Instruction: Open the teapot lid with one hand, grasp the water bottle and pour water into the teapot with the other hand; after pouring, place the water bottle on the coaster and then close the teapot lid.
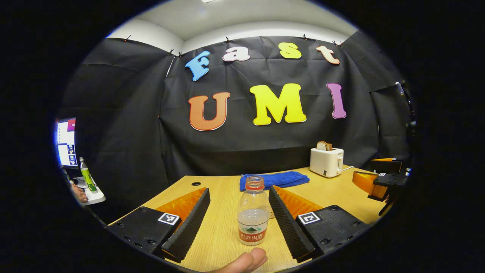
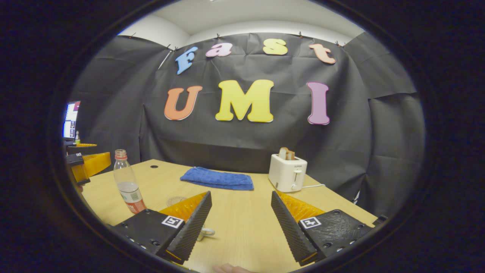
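Note:
A clear water bottle (image 1: 253, 212) with a red neck ring and a little water stands upright on the wooden table (image 1: 223, 235). It sits in the gap of my open left gripper (image 1: 239, 189), nearer the right finger and untouched. In the right gripper view the bottle (image 2: 127, 182) stands at the left, with the left gripper (image 2: 103, 151) beside its neck. My right gripper (image 2: 241, 194) is open over bare table (image 2: 242, 227). A round coaster (image 2: 176, 200) lies half hidden behind its left finger. A small clear glass piece (image 2: 206, 232) peeks out there; I cannot tell what it is.
A folded blue towel (image 1: 273, 179) (image 2: 218, 178) lies at the back of the table. A white toaster (image 1: 326, 162) (image 2: 288, 173) with toast stands to its right. The right gripper (image 1: 365, 170) hovers at the table's right edge. A fingertip (image 1: 246, 261) shows at the bottom.

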A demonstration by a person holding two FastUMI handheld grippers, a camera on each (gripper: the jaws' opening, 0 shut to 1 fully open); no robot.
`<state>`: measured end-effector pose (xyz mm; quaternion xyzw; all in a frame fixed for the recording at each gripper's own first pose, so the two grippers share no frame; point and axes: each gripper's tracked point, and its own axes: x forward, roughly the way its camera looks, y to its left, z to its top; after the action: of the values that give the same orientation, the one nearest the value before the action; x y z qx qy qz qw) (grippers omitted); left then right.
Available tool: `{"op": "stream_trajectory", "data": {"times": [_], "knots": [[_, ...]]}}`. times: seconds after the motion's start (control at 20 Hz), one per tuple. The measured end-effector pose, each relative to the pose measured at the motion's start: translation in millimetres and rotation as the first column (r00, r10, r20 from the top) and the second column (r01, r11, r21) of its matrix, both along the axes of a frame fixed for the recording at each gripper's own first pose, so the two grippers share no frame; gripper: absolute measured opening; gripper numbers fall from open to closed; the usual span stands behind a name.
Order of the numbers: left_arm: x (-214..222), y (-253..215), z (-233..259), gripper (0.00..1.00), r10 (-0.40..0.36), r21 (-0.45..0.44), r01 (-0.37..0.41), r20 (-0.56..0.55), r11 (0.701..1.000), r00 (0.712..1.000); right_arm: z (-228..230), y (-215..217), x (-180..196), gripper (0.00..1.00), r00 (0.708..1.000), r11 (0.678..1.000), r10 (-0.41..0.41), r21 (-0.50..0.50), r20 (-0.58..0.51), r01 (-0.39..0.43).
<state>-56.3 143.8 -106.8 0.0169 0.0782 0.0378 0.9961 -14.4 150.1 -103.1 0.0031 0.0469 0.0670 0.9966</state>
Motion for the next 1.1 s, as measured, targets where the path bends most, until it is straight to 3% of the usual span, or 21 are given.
{"op": "stream_trajectory", "data": {"times": [0.25, 0.3, 0.35, 0.65, 0.9, 0.95, 1.1], "knots": [[-2, 1, -13, 0.98, -0.003, 0.036, 0.003, 0.006, 0.999, 1.000, -42, 37, 22, 0.98, 0.996, 0.999, 0.030, 0.024, -0.082, -0.028], [-2, 2, -16, 0.94, -0.005, 0.042, 0.005, 0.003, 0.999, 1.000, -48, 42, 26, 0.97, 0.995, 0.999, 0.035, 0.021, -0.094, -0.033], [-2, 2, -21, 1.00, -0.007, 0.050, 0.007, -0.004, 0.999, 1.000, -53, 48, 28, 0.95, 0.994, 0.999, 0.049, 0.025, -0.102, -0.047], [-2, 5, -43, 0.99, 0.000, 0.046, 0.002, -0.033, 0.999, 0.999, -70, 73, 44, 0.97, 0.990, 0.996, 0.086, 0.015, -0.109, -0.085], [-3, 4, -48, 0.99, -0.009, 0.043, 0.010, -0.034, 0.999, 0.999, -83, 87, 46, 0.69, 0.988, 0.995, 0.095, 0.021, -0.124, -0.093], [-2, 3, -49, 0.99, -0.011, 0.047, 0.013, -0.033, 0.999, 0.999, -83, 89, 47, 0.58, 0.988, 0.995, 0.097, 0.019, -0.120, -0.095], [-4, 1, -50, 0.99, -0.016, 0.063, 0.018, -0.030, 0.998, 0.999, -86, 94, 48, 0.45, 0.987, 0.994, 0.113, 0.020, -0.112, -0.111]]}}
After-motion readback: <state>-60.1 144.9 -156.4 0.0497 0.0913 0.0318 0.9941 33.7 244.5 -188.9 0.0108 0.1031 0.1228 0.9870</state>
